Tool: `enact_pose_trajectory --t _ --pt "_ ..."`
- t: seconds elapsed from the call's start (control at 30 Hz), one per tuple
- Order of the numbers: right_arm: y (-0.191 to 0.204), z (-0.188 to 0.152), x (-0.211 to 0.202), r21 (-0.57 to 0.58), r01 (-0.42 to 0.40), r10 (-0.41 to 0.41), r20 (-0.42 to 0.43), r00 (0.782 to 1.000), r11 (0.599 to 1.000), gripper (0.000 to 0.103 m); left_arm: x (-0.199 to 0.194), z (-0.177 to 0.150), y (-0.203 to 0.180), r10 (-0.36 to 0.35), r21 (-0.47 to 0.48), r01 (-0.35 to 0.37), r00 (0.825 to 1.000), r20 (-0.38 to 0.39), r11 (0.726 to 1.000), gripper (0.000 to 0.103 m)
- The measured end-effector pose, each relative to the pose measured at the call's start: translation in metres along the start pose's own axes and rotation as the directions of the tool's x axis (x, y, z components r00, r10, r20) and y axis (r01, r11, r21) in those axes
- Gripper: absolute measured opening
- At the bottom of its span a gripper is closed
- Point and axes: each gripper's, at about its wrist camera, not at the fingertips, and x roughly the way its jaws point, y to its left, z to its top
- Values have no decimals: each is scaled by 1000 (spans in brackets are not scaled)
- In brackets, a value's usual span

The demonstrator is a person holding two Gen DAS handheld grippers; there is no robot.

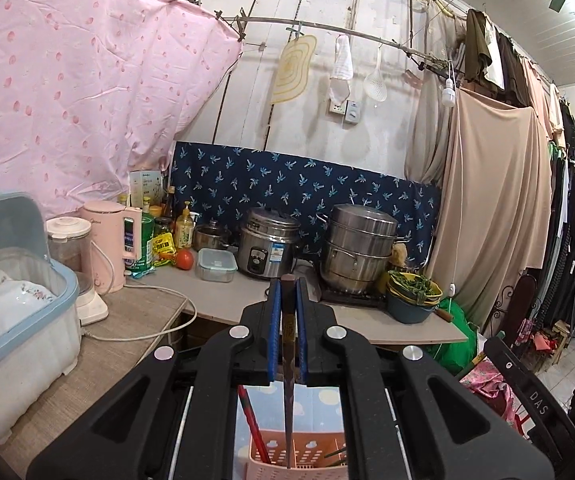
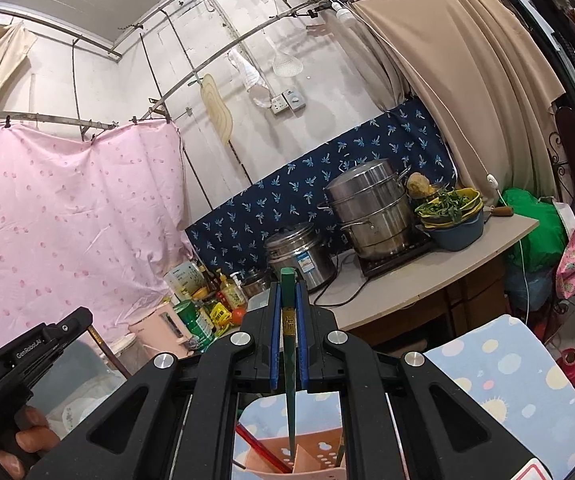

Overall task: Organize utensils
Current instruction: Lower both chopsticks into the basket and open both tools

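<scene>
Chopsticks filled both tools; the left gripper (image 1: 288,284) was clamped on a dark brown chopstick (image 1: 288,380) between its blue pads (image 1: 274,332), the stick's lower end hanging into the pink utensil basket (image 1: 299,458) directly beneath; the right gripper (image 2: 288,286) pinched a green chopstick (image 2: 289,360) likewise, tip over that basket (image 2: 311,456); a red chopstick (image 1: 252,426) leaned inside it, left of the brown one.

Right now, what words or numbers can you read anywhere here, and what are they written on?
"DAS" on the black bar low at the right of the left view.
"GenRobot.AI" on the black handle of the left tool, held in a hand.
Labels on the rice cooker, pink kettle, yellow packet and bottles: too small or blurred.
Gold marks on the green chopstick: unreadable.
</scene>
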Motion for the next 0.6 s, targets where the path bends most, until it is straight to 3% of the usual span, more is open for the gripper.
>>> enact_pose_trajectory --t 0.3,0.6 --pt "-11 -43 35 -41 47 -51 -113 992 998 7 40 -39 10 8 -9 -9 996 -85 1000 7" --pt "-20 -79 47 -64 66 -78 -203 976 996 7 63 -84 29 2 -55 -15 975 -222 998 8"
